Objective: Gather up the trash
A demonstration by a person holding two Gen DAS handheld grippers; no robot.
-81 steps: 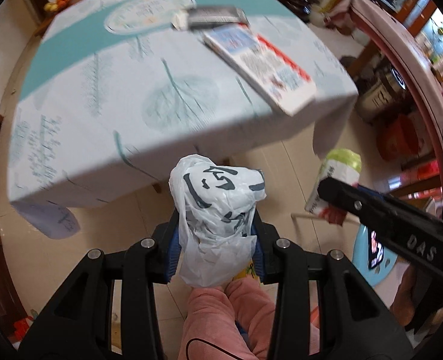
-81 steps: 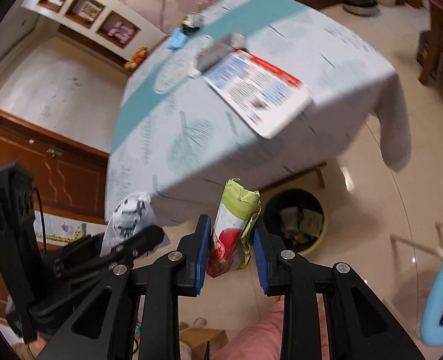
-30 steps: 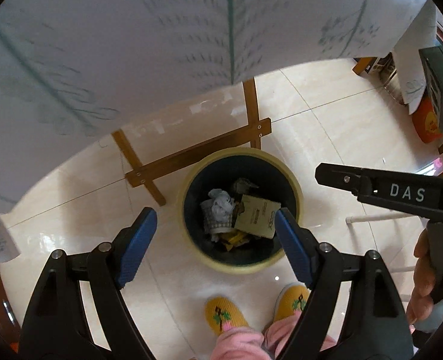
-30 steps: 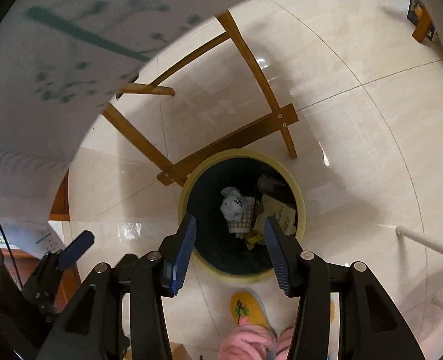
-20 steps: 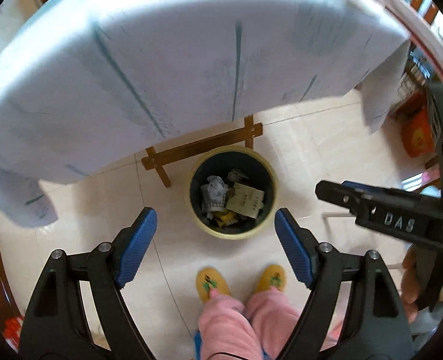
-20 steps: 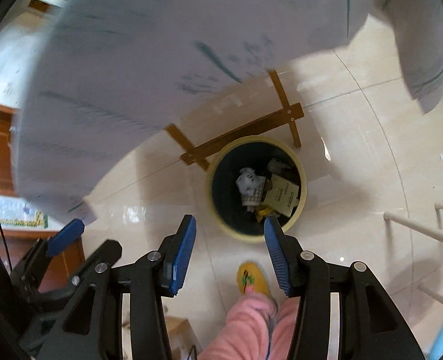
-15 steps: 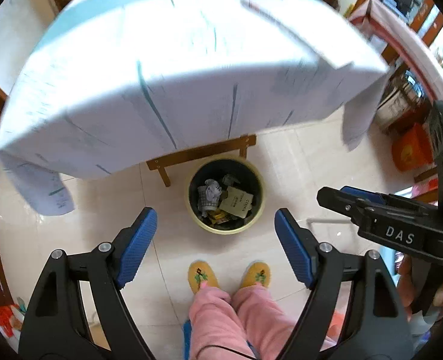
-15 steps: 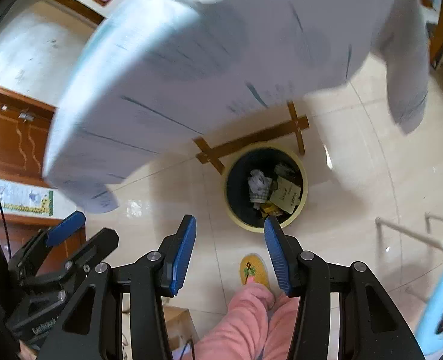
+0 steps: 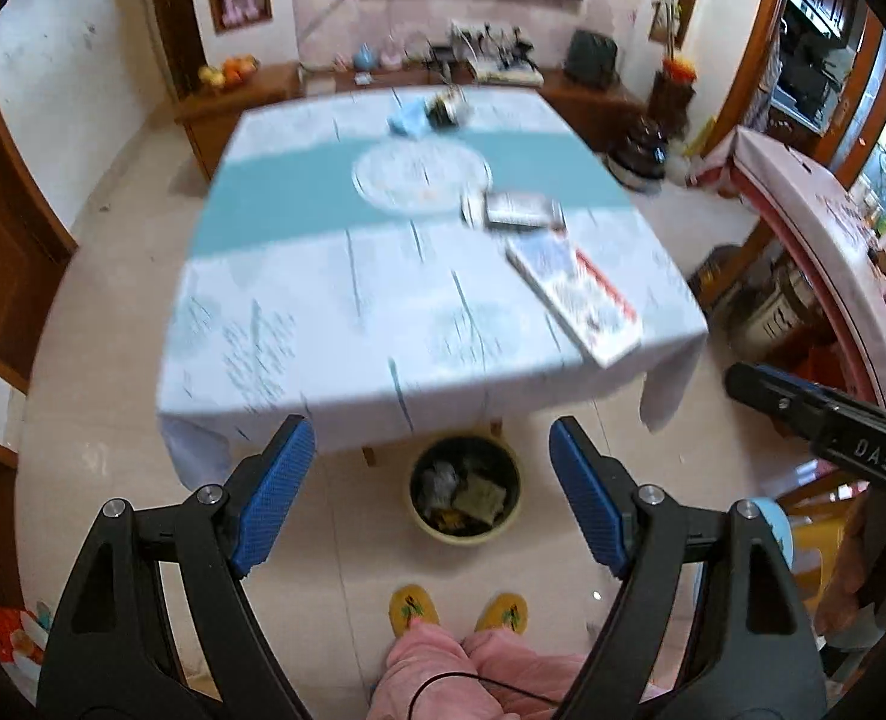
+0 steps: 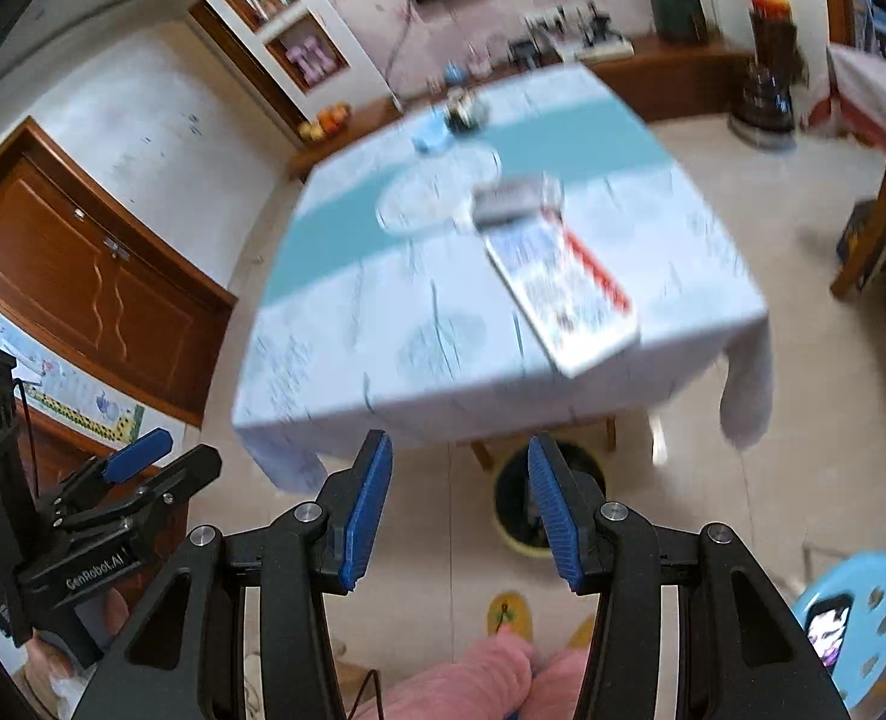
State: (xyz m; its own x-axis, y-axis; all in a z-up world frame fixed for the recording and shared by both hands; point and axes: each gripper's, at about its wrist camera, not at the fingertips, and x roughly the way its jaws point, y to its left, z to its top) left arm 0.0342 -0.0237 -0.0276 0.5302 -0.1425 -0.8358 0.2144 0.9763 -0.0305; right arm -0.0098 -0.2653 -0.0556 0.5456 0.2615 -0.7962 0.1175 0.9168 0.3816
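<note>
While the bin sits on the tiled floor at the near edge of the table, already holding crumpled trash, both tools hang high above it. Left gripper, jaws spread wide, nothing between them! Right gripper, jaws parted too, and empty. On the tablecloth: a printed booklet near the right corner, a grey packet just beyond it. Yellow slippers below, toes toward the bin.
</note>
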